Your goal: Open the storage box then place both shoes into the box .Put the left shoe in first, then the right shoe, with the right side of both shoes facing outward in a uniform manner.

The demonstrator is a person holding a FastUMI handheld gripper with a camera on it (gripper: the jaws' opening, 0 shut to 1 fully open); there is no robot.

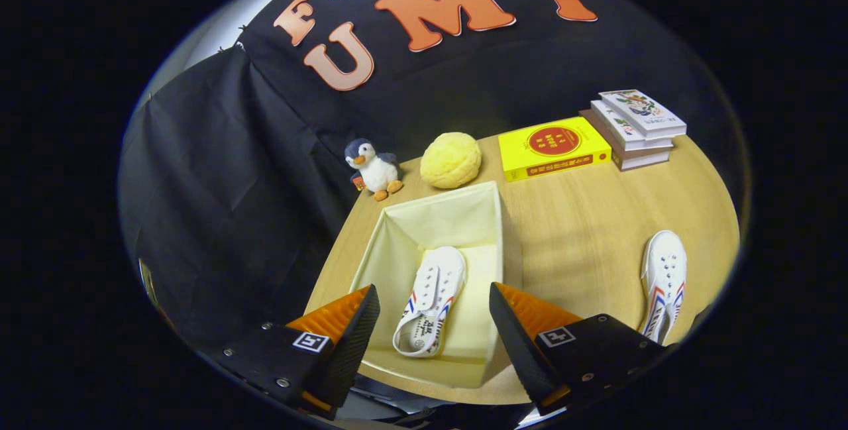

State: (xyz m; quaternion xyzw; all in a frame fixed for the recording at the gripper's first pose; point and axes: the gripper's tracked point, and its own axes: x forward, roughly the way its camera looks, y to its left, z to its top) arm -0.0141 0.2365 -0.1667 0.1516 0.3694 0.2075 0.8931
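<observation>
Now hovering above the counter (583,218) — gripper (434,324) with jaws spread wide, pinching nothing. Between and beyond them, storage box (490,218) open, one shoe (430,301) lying inside on its floor. Well to the right, second shoe (664,281) on bare wood. Farther off — plush penguin (373,166), yellow bun-shaped toy (451,160), yellow book (553,147), stacked books (635,126).

White shoes (429,301), red-blue stripes; cream storage box (391,244); yellow book (553,147); tan table (596,218).
</observation>
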